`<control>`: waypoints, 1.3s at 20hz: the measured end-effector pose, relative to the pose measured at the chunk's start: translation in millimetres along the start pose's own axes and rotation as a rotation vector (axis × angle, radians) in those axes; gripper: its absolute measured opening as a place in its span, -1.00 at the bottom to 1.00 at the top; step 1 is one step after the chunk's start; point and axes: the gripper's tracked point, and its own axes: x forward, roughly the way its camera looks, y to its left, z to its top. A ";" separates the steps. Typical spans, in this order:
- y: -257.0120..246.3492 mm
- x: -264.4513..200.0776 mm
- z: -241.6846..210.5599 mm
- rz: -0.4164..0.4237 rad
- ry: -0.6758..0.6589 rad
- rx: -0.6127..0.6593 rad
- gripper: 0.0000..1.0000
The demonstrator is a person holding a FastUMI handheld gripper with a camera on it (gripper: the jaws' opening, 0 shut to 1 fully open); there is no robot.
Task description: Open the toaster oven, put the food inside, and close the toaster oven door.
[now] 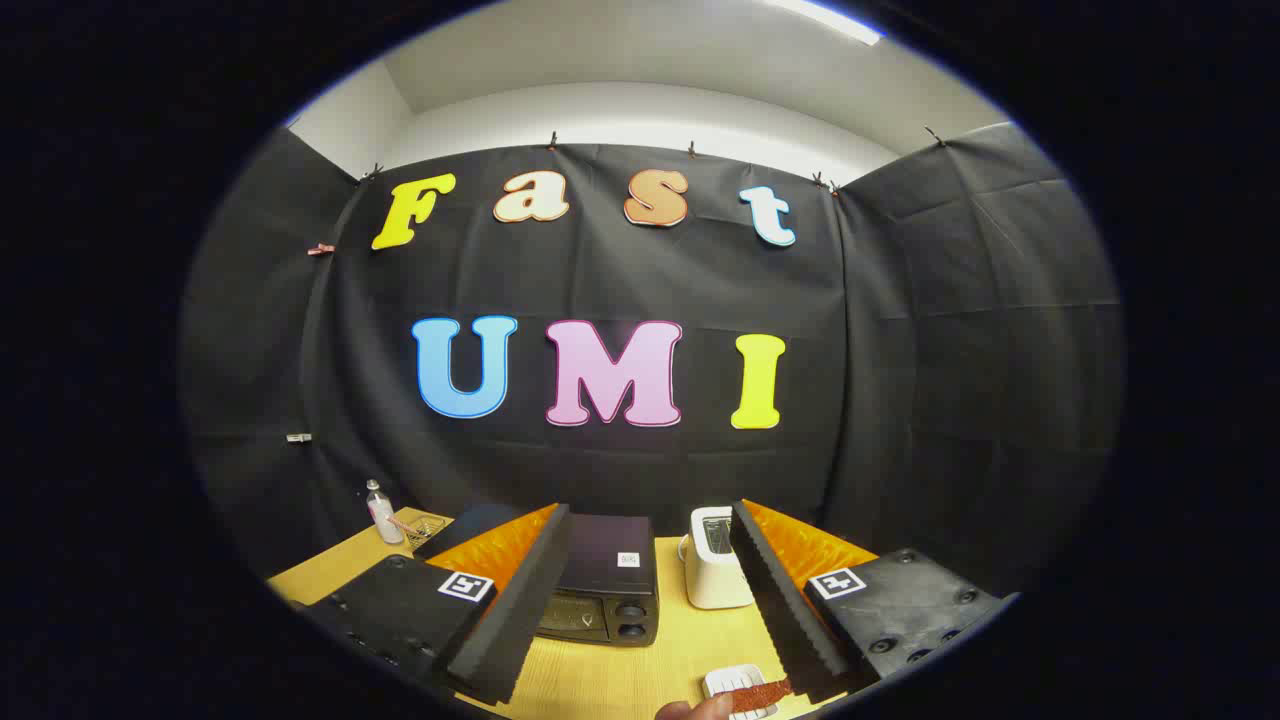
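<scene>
- Tongs nearest the camera, fingers spread wide apart, gripping nothing; both fingers hover above the surface.
- Surface is light wood, running from the near edge to the far black cloth wall.
- Toaster oven: dark box, sits between the two fingers and just beyond them, left of centre; door shut, two knobs on the right of its front.
- White toaster: just right of the toaster oven, close to the right finger, slot on top.
- Food: reddish-brown strip lying on a small white ribbed dish, near side of the surface, by the right finger's near end, not between the fingers.
- Fingertip of a person touching the food's left end.
- Far left corner: small clear bottle, upright, with a small wire basket just right of it.
</scene>
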 end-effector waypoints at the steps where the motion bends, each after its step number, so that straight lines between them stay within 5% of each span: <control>1: 1.4 0.0 0.6 0.002 -0.002 -0.006 0.96; 19: 31.1 9.4 -7.0 0.017 0.007 -0.026 0.94; 26: 100.0 28.9 -39.0 0.101 0.067 -0.017 0.94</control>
